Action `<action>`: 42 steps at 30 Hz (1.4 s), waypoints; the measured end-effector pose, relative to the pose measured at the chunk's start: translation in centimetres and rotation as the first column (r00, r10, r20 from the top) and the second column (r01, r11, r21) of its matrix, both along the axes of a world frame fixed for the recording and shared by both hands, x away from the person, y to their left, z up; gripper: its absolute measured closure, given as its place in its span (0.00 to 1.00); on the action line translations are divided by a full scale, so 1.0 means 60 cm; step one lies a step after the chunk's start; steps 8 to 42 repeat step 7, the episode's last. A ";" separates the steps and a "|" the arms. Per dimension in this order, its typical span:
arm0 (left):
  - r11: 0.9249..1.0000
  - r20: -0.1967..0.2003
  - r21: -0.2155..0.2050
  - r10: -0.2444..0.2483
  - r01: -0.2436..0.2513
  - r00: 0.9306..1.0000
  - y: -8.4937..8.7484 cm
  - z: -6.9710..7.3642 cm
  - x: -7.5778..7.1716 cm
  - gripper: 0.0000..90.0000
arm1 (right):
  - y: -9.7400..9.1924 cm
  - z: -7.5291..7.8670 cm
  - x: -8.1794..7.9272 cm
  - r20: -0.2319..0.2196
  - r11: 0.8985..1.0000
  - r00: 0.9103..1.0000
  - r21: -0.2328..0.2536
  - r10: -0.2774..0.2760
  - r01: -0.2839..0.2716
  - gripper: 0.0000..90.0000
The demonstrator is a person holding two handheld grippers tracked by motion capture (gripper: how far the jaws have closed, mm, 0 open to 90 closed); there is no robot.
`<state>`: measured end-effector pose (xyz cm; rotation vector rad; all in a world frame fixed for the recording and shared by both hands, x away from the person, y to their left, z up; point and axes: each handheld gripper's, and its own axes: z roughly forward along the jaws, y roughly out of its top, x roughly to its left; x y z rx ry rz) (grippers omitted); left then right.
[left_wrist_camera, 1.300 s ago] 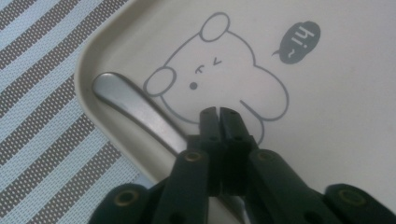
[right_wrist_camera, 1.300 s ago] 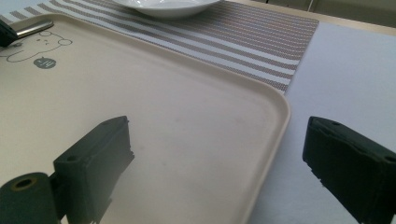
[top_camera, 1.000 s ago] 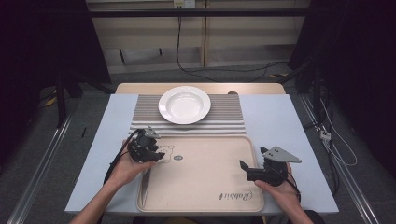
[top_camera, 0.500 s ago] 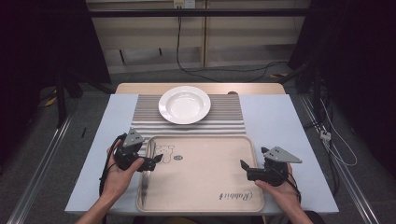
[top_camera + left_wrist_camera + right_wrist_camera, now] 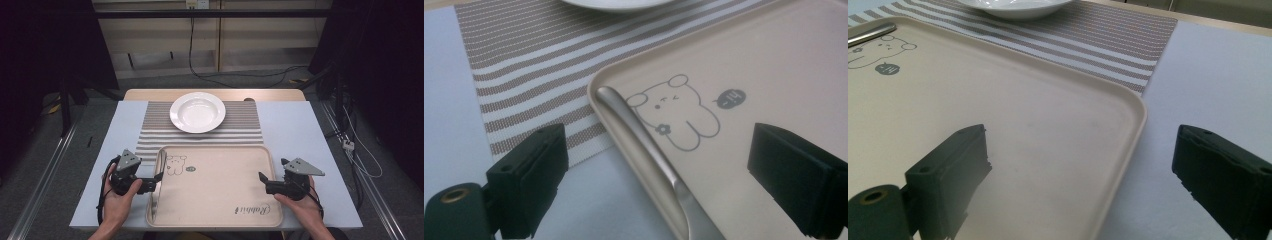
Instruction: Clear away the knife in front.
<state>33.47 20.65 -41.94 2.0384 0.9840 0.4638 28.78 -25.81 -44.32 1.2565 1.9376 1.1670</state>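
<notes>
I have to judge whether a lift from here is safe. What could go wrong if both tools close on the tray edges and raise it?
The knife lies loose along the tray rim between the open left tool jaws, so it may get pinched or slide off. The right tool straddles only a corner edge, so the tray could tip. Its far edge sits near the plate.

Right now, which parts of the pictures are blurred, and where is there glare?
Left gripper view: both black jaws are soft, the metal utensil on the tray carries a bright sheen. Right gripper view: jaws blurred, tray rim sharper. High view: plate brightly lit, room edges dark.
</notes>
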 end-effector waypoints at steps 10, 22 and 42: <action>0.999 -0.012 -0.005 0.042 -0.042 0.999 0.007 -0.009 0.010 0.10 | -0.003 0.000 0.001 -0.005 1.000 1.000 0.005 -0.014 0.014 0.09; 0.999 -0.012 -0.005 0.042 -0.042 0.999 0.007 -0.009 0.010 0.10 | -0.003 0.000 0.001 -0.005 1.000 1.000 0.005 -0.014 0.014 0.09; 0.999 -0.012 -0.005 0.042 -0.042 0.999 0.007 -0.009 0.010 0.10 | -0.003 0.000 0.001 -0.005 1.000 1.000 0.005 -0.014 0.014 0.09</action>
